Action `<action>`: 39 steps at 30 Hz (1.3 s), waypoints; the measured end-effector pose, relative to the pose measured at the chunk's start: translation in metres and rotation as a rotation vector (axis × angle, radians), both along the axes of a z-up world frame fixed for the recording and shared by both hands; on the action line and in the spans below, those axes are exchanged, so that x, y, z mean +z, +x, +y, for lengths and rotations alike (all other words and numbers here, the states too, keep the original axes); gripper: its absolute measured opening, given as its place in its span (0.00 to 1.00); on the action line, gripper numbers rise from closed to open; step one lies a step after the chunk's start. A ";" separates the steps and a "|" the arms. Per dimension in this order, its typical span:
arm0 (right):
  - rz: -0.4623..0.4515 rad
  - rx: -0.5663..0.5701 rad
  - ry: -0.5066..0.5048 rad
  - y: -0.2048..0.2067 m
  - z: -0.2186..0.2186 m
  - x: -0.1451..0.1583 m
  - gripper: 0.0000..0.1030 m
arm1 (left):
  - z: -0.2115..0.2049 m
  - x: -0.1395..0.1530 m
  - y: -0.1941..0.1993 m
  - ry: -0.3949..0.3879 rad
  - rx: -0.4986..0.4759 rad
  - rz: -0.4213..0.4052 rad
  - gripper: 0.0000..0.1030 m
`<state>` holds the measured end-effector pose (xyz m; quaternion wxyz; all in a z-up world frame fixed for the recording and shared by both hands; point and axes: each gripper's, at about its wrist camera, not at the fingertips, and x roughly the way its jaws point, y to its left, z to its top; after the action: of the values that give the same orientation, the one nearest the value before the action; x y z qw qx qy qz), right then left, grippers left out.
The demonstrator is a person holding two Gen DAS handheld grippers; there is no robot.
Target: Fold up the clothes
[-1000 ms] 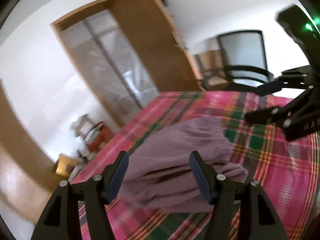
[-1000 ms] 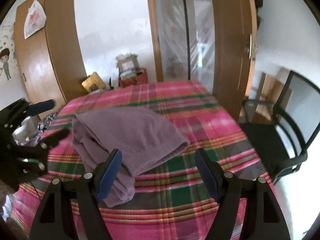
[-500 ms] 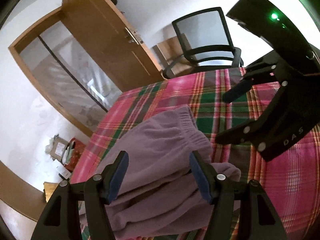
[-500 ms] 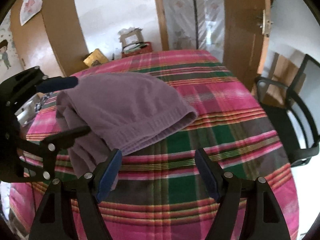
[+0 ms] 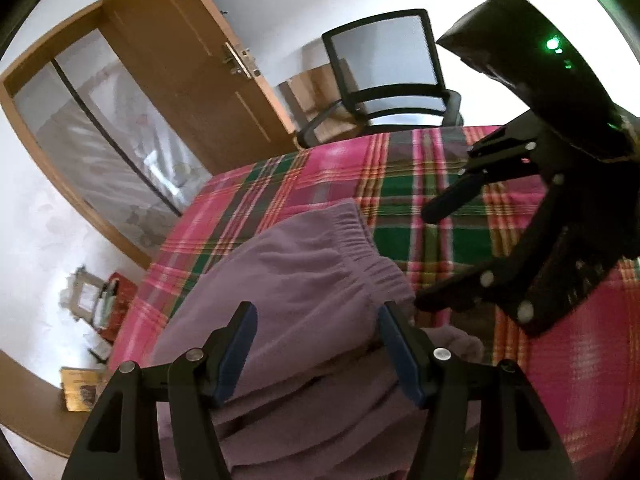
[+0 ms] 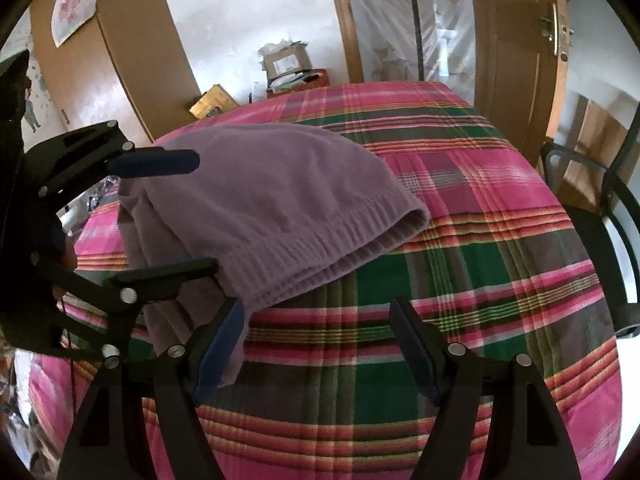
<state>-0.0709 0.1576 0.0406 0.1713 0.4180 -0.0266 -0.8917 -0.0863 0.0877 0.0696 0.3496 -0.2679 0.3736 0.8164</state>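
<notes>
Nearest in the left wrist view, the left gripper [image 5: 316, 352] is seen with its jaws spread wide, nothing held between them, the mauve garment [image 5: 304, 292] lying just beyond and below the blue pads. In the right wrist view the right gripper [image 6: 316, 348] is likewise open and empty; its left pad is close to a hanging fold of the garment [image 6: 280, 200], though contact cannot be confirmed.

The garment is laid on the plaid blanket [image 6: 460, 280], towards its left side as seen from the right wrist. It is already doubled over: a ribbed hem is shown along the near edge, with at least two layers stacked there, and an elastic band is visible in the left view. The left-hand portion is bunched and uneven, with loose cloth trailing toward the blanket's edge.

The task is judged to be partly done. One fold appears made, but the loose side has yet to be tucked or smoothed, and a further fold is probably needed before a tidy bundle is had. Both grippers are placed beside the garment, so a fresh grasp seems to be what is called for.

Farther off, a chair [image 5: 392, 76] and a wooden door [image 5: 192, 68] are seen beyond the blanket.
</notes>
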 end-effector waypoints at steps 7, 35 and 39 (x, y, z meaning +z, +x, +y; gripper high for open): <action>0.002 0.050 -0.047 0.002 -0.004 -0.002 0.75 | -0.012 -0.008 0.002 -0.012 -0.052 -0.042 0.63; -0.031 0.010 -0.087 -0.010 -0.003 -0.017 0.75 | 0.014 0.007 -0.055 0.079 0.010 -0.151 0.05; -0.040 0.015 -0.139 -0.013 -0.005 -0.016 0.75 | -0.003 0.016 -0.074 0.176 0.093 -0.221 0.04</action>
<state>-0.0837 0.1530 0.0242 0.2063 0.4231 -0.0889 -0.8778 -0.1606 0.0850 0.0855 0.3726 -0.3412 0.2472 0.8268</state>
